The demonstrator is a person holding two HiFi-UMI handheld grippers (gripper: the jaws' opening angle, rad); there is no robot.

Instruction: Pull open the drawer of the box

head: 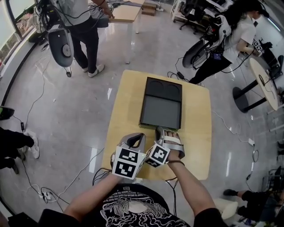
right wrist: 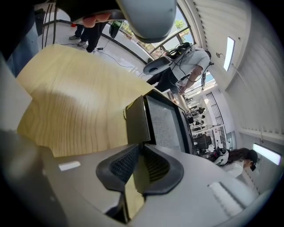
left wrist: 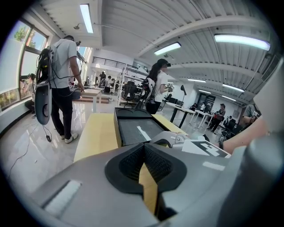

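Observation:
A flat black box (head: 160, 106) lies in the middle of the yellow table (head: 124, 111), its front face turned toward me. Its top has a grey panel, and two shallow recesses sit at the far end. My left gripper (head: 141, 135) hovers just short of the box's near left corner, jaws shut and empty. Beside it, my right gripper (head: 158, 131) is almost at the front face, also shut on nothing. In the left gripper view the box (left wrist: 133, 126) lies ahead past the closed left gripper (left wrist: 144, 150). In the right gripper view the box's front face (right wrist: 135, 119) is close beyond the right gripper (right wrist: 141, 150).
One person (head: 84, 26) stands beyond the table at the back left, another person (head: 230, 40) at the back right. A round table (head: 262, 80) is at the right and a second wooden table (head: 126, 13) further back. Cables (head: 40, 190) trail over the floor.

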